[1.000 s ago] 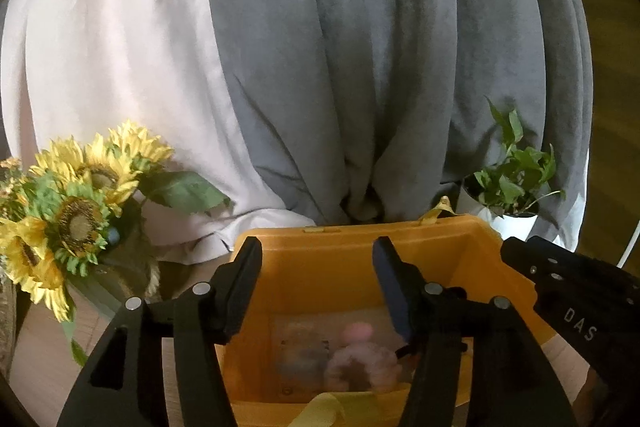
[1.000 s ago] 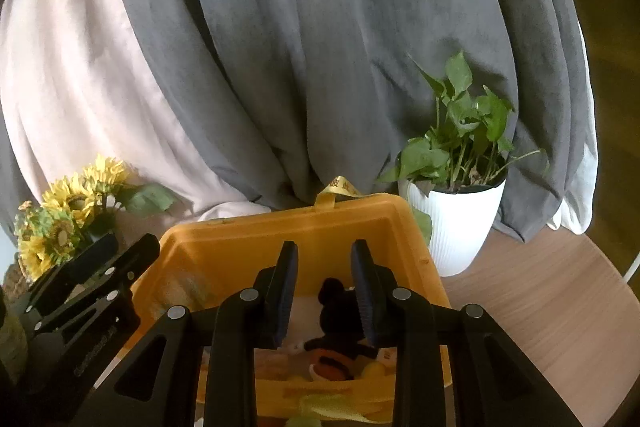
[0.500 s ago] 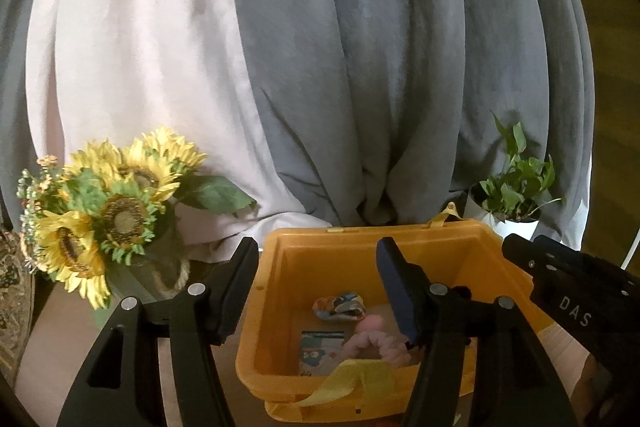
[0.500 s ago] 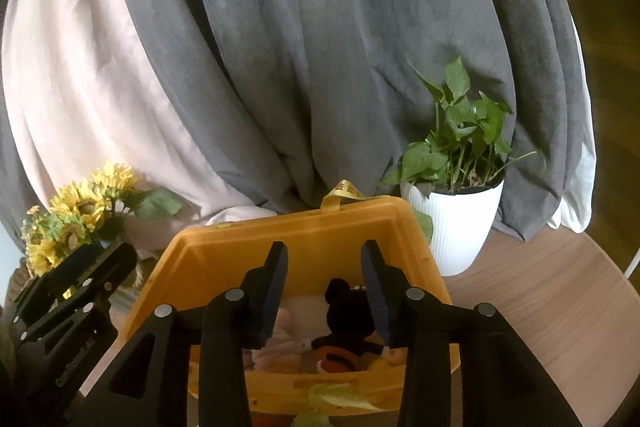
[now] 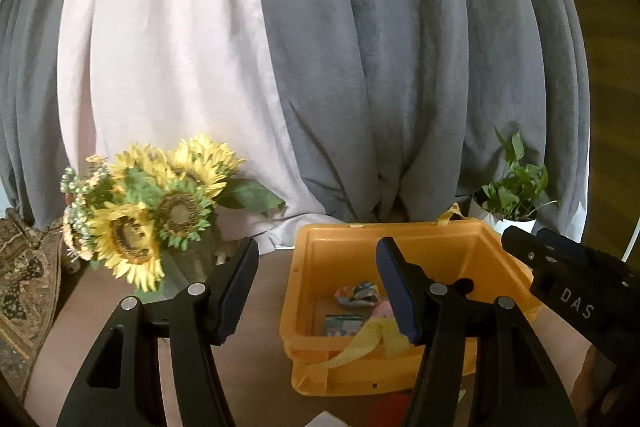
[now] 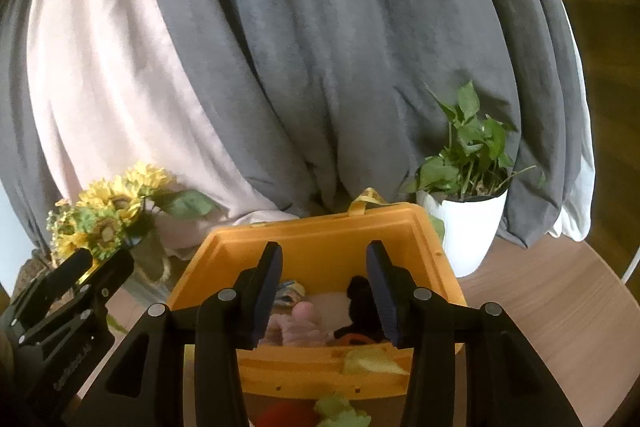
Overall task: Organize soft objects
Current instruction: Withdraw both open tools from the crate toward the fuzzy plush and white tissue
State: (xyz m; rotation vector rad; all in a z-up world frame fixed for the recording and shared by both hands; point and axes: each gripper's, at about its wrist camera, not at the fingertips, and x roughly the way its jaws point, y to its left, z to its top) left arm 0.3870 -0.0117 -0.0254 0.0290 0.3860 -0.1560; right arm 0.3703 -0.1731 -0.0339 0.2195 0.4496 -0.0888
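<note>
An orange plastic bin (image 5: 424, 239) (image 6: 320, 227) with yellow strap handles stands on the wooden table. Inside lie a pink plush (image 6: 298, 325), a black plush (image 6: 360, 303), a small patterned soft toy (image 5: 358, 294) and a printed packet (image 5: 343, 325). My left gripper (image 5: 316, 263) hovers open over the bin's left wall, nothing between its fingers. My right gripper (image 6: 322, 263) hangs above the bin's near side; its jaws are opening and empty, the black plush lying below them. A red and green soft thing (image 6: 316, 413) lies before the bin.
A sunflower bouquet (image 5: 148, 215) stands left of the bin. A white pot with a green plant (image 6: 466, 223) stands to its right. Grey and pale pink curtains hang behind. A patterned cloth (image 5: 22, 275) lies at the far left. Bare tabletop (image 6: 540, 307) shows right of the bin.
Both grippers have drawn back and up from the bin, so more of it shows. The right jaws have gone from nearly shut to apart. The left view has swung leftward toward the sunflowers.
</note>
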